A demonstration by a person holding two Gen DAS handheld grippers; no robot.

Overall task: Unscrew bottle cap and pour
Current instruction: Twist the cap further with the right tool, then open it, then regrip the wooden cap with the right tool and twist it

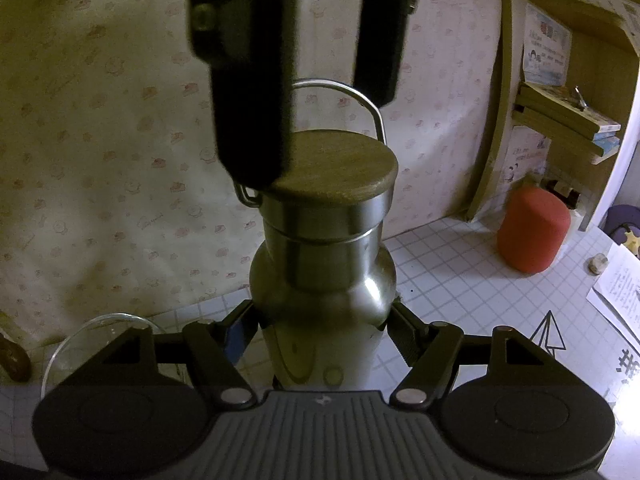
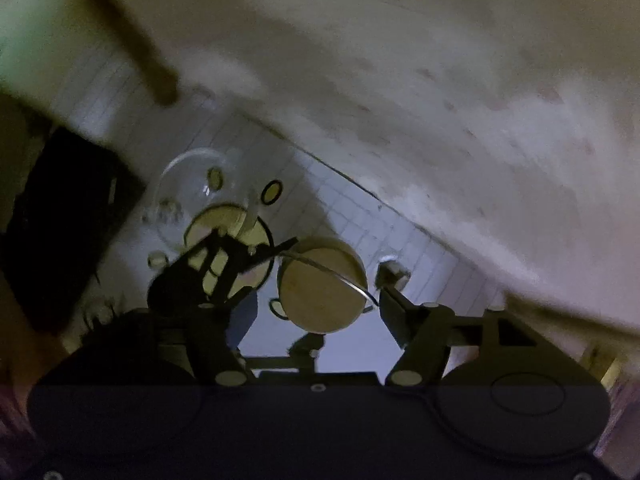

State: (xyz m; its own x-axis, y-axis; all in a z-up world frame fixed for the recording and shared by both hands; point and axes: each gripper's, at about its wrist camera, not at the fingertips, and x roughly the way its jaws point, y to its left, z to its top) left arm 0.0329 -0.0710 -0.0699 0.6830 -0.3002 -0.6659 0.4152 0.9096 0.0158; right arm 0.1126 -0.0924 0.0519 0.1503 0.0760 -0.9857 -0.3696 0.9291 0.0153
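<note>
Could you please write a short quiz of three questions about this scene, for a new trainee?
1. True or false: the cap has already been taken off the bottle.
2. Which gripper clamps the bottle's body? A. left gripper B. right gripper C. neither
3. Fill in: the clear glass stands on the ___ beside the bottle.

Key
1. False: the cap sits on the neck, with its wire handle upright.
2. A: its fingers press both sides below the shoulder, while the right gripper hangs open above the cap.
3. Table.
</note>
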